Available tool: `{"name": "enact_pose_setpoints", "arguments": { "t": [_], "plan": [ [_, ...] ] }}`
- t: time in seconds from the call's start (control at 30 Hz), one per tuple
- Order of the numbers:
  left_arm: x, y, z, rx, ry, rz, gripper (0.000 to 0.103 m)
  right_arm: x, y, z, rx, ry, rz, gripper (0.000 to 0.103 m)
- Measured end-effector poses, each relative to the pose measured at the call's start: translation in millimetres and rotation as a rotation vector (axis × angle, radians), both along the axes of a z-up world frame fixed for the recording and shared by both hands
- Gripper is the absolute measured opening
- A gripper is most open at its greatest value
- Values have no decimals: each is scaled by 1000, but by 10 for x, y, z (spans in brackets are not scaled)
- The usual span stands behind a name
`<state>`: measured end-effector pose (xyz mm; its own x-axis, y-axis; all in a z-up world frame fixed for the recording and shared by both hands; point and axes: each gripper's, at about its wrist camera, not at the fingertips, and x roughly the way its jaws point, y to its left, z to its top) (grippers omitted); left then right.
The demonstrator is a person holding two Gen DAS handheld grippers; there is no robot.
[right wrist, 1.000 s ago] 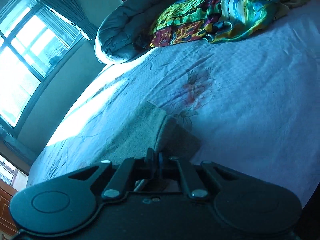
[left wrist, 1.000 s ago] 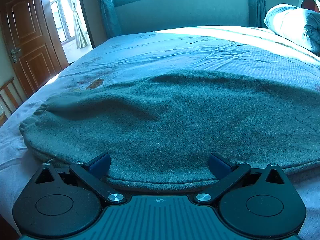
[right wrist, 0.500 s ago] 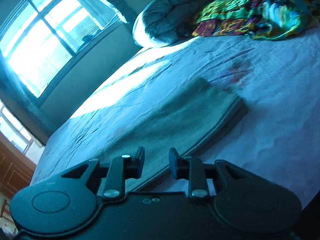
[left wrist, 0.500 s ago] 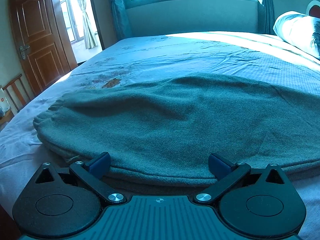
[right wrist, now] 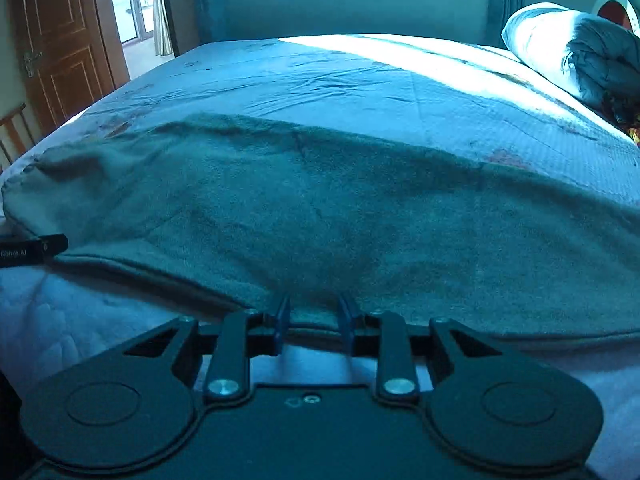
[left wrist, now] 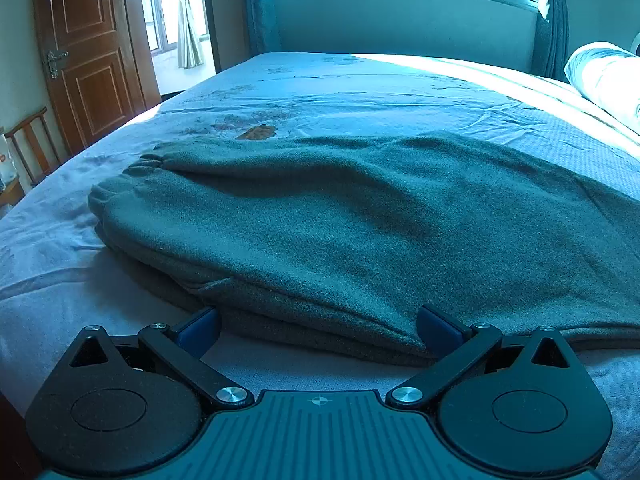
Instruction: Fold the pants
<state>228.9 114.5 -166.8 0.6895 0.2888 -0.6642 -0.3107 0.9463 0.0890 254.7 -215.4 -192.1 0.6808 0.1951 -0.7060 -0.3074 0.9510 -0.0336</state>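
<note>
I see the green pants (left wrist: 360,220) lying folded along the bed's (left wrist: 360,92) near edge. My left claw (left wrist: 318,326) gapes wide at their hem; my right claw (right wrist: 314,320), just released, straddles the hem unclenched.

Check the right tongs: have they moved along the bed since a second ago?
Yes. The right tongs swung away from the pillows at the pants' end to the near long edge, now facing the window wall, and have just been opening.
</note>
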Motion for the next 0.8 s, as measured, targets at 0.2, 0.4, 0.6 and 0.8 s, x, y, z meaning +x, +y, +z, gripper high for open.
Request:
{"name": "enact_pose_setpoints", "arguments": {
  "t": [0.2,0.4,0.6,0.8],
  "plan": [
    [-138,6,92,-1,-87,24,103,-156,25,227,67,-123,8,19],
    [-23,35,19,20,-29,-42,103,46,119,51,36,-29,18,34],
    [87,360,265,117,-141,1,103,273,14,465,146,-168,27,36],
    [308,1349,362,127,-98,210,103,1042,667,539,149,-162,185,34]
  ]
}}
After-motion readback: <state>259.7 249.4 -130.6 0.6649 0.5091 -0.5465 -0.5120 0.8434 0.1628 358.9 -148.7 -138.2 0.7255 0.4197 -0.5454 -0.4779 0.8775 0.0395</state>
